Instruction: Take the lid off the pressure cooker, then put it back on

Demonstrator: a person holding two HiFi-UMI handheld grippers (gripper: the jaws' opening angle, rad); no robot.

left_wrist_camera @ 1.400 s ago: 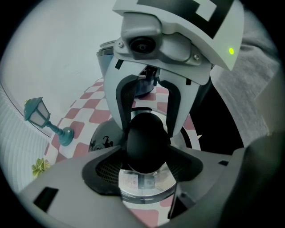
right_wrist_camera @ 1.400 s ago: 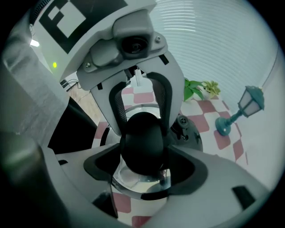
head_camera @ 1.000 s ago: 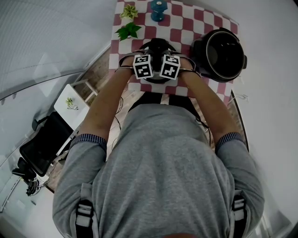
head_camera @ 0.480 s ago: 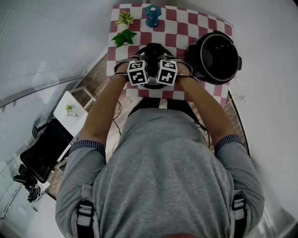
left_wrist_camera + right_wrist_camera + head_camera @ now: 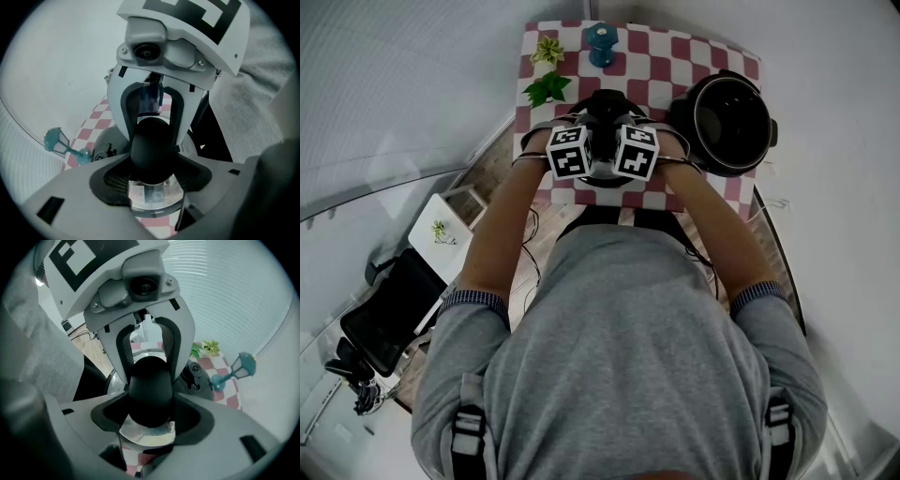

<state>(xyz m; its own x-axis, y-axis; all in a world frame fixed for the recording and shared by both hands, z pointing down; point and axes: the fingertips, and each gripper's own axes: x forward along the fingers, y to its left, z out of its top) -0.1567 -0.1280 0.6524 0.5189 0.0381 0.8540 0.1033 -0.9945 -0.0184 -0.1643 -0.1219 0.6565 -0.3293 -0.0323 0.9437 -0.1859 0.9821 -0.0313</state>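
Fingers of my left gripper [image 5: 152, 176] and right gripper [image 5: 150, 416] are clenched on the lid's fat black knob [image 5: 151, 147] from opposite sides. That lid [image 5: 152, 204] is shiny steel with a small label. It is just left of the open pot [image 5: 731, 122], over checked cloth [image 5: 675, 52]. In the head view the marker cubes cover most of it, and I can't tell whether it touches the cloth.

A blue lantern figurine [image 5: 601, 42] and leafy sprigs [image 5: 547, 88] stand on the checked cloth [image 5: 670, 61]
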